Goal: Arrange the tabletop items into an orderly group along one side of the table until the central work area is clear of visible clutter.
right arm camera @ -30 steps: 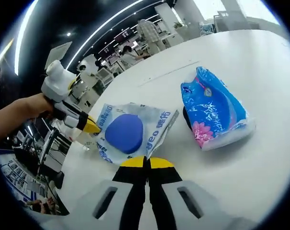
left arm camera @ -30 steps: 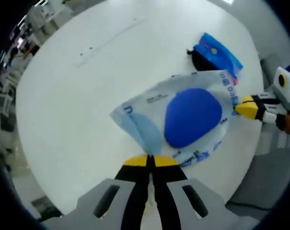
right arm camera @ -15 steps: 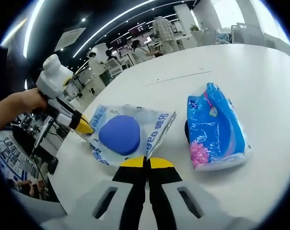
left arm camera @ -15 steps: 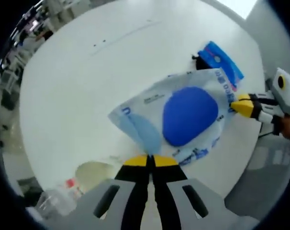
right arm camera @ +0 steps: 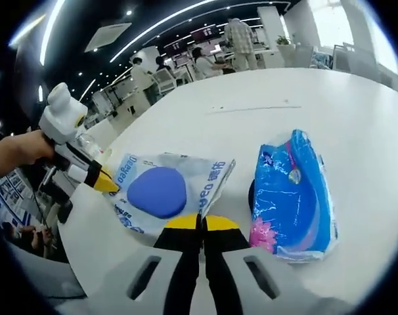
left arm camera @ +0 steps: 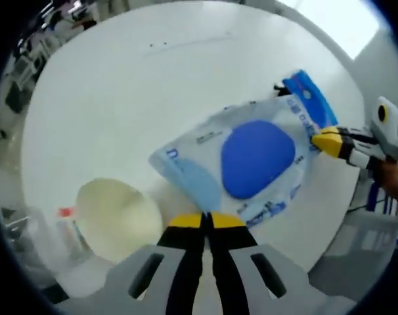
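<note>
Pouch (left arm camera: pixel 251 164) stretched lengthwise between left gripper (left arm camera: pixel 206 220) and right gripper (right arm camera: pixel 202 223), both clamping it.

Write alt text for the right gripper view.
Two grippers hold a clear packet with a blue oval by opposite edges above a white table: the right gripper shut on its near edge, the left gripper on its far corner. A blue patterned pack lies beside it.
</note>
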`<action>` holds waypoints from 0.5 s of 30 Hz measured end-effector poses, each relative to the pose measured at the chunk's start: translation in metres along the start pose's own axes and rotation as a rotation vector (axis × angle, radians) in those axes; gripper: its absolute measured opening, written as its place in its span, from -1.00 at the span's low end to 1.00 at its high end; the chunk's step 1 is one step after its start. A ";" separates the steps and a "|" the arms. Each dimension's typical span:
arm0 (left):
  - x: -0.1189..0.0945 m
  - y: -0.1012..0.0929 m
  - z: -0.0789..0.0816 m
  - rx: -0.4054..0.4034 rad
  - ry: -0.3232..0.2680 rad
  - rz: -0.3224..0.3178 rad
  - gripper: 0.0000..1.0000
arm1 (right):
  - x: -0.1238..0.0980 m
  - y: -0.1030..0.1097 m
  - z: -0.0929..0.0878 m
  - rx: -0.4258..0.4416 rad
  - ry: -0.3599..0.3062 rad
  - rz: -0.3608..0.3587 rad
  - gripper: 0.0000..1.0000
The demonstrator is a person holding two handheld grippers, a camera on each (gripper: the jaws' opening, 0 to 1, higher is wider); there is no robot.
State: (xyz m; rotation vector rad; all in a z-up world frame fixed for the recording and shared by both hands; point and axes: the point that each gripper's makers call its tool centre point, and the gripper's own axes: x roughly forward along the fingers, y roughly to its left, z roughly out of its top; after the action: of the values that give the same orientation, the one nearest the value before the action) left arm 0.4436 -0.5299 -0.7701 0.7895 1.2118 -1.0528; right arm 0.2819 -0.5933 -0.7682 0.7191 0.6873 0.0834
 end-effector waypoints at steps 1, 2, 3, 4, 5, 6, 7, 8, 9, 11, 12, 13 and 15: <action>0.001 -0.001 0.000 0.020 0.000 0.004 -1.00 | 0.000 0.001 0.000 -0.005 0.005 0.001 -1.00; -0.001 0.002 0.000 0.061 0.001 0.043 -1.00 | -0.001 0.003 0.001 -0.019 0.012 0.004 -1.00; -0.004 0.000 0.000 0.065 0.004 0.041 -1.00 | -0.003 0.004 0.003 -0.040 0.015 0.004 -1.00; -0.007 -0.003 -0.001 0.075 0.008 0.042 -1.00 | -0.007 0.004 0.007 -0.047 0.011 0.003 -1.00; -0.008 -0.004 0.000 0.072 0.004 0.044 -1.00 | -0.008 0.003 0.009 -0.050 0.007 0.003 -1.00; -0.014 -0.008 0.001 0.064 -0.001 0.044 -1.00 | -0.012 0.002 0.012 -0.061 0.004 0.003 -1.00; -0.020 -0.014 0.001 0.035 -0.012 0.035 -1.00 | -0.020 -0.005 0.018 -0.067 -0.005 -0.006 -1.00; -0.022 -0.017 0.001 0.022 -0.017 0.034 -1.00 | -0.022 -0.009 0.021 -0.069 -0.009 -0.010 -0.99; -0.028 -0.021 0.001 0.003 -0.024 0.035 -1.00 | -0.027 -0.013 0.029 -0.091 -0.019 -0.020 -0.99; -0.042 -0.034 -0.002 -0.032 -0.041 0.045 -1.00 | -0.035 -0.021 0.048 -0.140 -0.041 -0.035 -0.99; -0.045 -0.039 -0.005 -0.070 -0.041 0.044 -1.00 | -0.039 -0.025 0.058 -0.180 -0.048 -0.041 -0.99; -0.047 -0.047 -0.011 -0.111 -0.041 0.041 -1.00 | -0.041 -0.027 0.064 -0.206 -0.046 -0.041 -0.99; -0.053 -0.053 -0.018 -0.190 -0.064 0.042 -1.00 | -0.042 -0.027 0.070 -0.292 -0.026 -0.035 -0.99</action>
State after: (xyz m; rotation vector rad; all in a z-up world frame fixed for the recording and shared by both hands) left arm 0.3869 -0.5205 -0.7191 0.6268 1.2159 -0.9070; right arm 0.2874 -0.6673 -0.7236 0.4273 0.6458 0.1391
